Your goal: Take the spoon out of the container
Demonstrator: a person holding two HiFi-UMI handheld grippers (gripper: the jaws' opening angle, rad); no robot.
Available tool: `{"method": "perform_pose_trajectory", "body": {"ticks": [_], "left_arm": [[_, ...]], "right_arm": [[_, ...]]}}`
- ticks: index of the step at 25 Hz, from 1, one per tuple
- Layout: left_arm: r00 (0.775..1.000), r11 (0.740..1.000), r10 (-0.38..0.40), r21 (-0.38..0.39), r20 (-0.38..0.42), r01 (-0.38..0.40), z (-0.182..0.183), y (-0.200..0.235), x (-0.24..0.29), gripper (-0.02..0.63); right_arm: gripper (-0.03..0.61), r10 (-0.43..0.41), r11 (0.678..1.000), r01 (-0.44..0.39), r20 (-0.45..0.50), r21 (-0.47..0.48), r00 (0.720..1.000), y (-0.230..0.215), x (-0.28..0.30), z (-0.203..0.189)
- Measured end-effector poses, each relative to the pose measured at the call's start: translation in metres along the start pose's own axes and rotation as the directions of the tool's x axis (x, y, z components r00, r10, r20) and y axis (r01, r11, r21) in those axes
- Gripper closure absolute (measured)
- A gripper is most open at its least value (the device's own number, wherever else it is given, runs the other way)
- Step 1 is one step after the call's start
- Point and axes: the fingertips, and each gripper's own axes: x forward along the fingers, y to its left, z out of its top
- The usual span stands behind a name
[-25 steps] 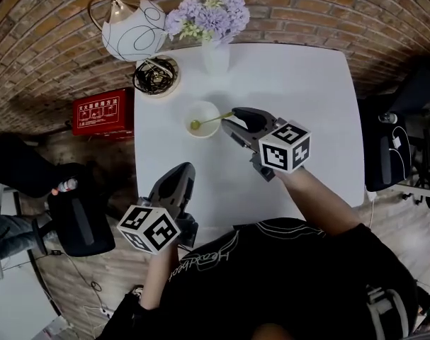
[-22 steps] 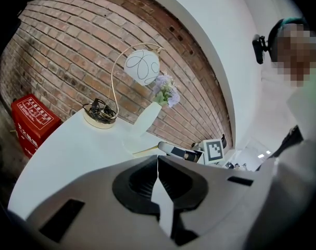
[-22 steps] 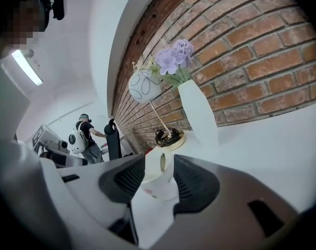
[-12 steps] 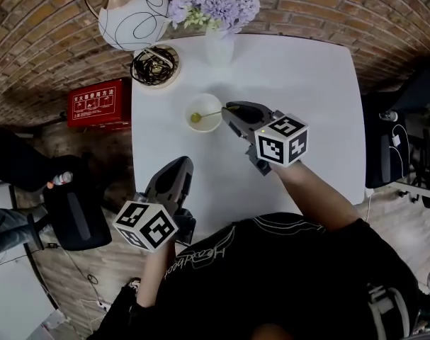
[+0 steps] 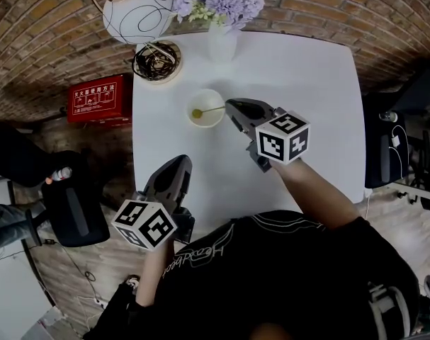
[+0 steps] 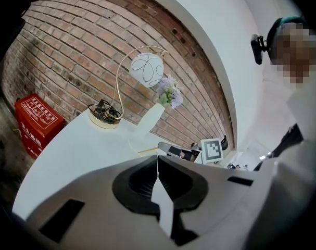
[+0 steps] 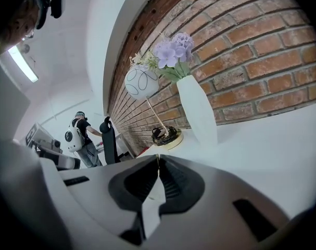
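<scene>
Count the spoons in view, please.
1. The spoon sits in the white container on the table; the right gripper has just closed its jaws on the handle's end. I see no other.

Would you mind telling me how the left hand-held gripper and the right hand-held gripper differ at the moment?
The right hand-held gripper reaches up to the bowl, while the left hand-held gripper hangs back over the table's near left corner. The right one's jaws have just been closing on the spoon by its handle; the left one holds nothing. Both have their jaws together.
</scene>
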Motion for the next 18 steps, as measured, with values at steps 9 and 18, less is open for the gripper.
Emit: {"method": "perform_pose_trajectory", "body": {"ticks": [9,18], "left_arm": [[1.000,1.000,0.013,0.002,0.014,-0.013,-0.003,-0.005,-0.013,0.607],[0.999,1.000,0.009,0.024,0.046,-0.010,-0.005,-0.025,-0.033,0.607]], "right_arm": [[0.578,-0.001,1.000,0.001,0.031,-0.014,1.000,0.007,-0.006,0.010],[0.578,0.018,1.000,-0.018,0.117,-0.005,0.993,0.027,-0.046,0.034]]}}
